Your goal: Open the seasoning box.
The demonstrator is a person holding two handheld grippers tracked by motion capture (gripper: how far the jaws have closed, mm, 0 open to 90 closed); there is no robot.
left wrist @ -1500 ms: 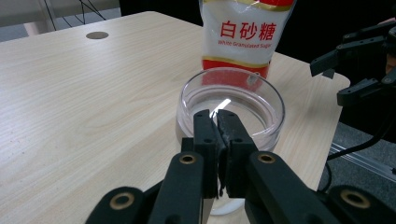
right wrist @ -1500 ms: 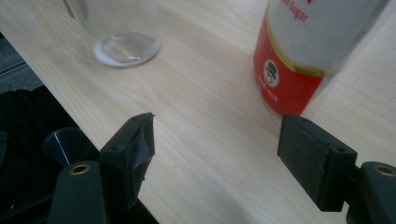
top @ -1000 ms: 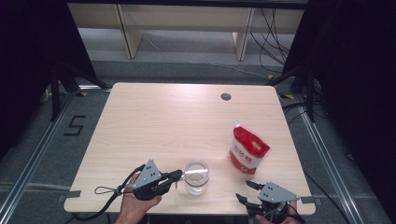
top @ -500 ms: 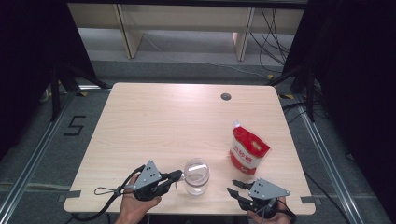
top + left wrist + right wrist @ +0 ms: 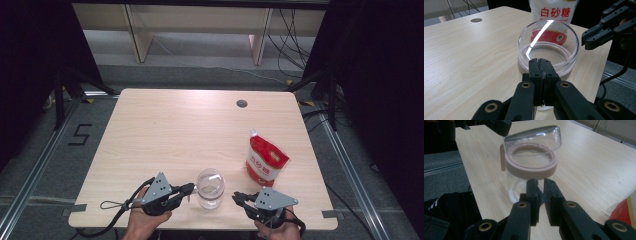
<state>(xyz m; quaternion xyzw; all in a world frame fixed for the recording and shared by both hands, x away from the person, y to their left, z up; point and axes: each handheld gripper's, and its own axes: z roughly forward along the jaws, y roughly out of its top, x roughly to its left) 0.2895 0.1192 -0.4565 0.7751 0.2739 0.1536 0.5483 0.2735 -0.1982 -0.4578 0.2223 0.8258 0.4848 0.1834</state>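
A clear glass jar [image 5: 210, 189] with a pink collar [image 5: 531, 167] stands near the table's front edge, its clear lid [image 5: 534, 136] tipped up open. My left gripper [image 5: 191, 188] lies to its left, jaws shut, tips [image 5: 540, 60] right against the jar's side; nothing shows between them. The right gripper [image 5: 235, 196] points at the jar from the right, a short way off. Its jaws [image 5: 538, 181] have just been closing and now stand shut with nothing between them. A red and white sugar bag [image 5: 266, 160] stands behind and to the right.
The light wooden table [image 5: 190, 130] has a small round hole [image 5: 242, 103] near its far edge. Dark curtains flank both sides and a shelf frame stands behind. The far gripper [image 5: 586, 41] shows beside the jar in the left gripper view.
The right gripper has moved left toward the jar and its jaws have closed. The left gripper and the jar have stayed put.
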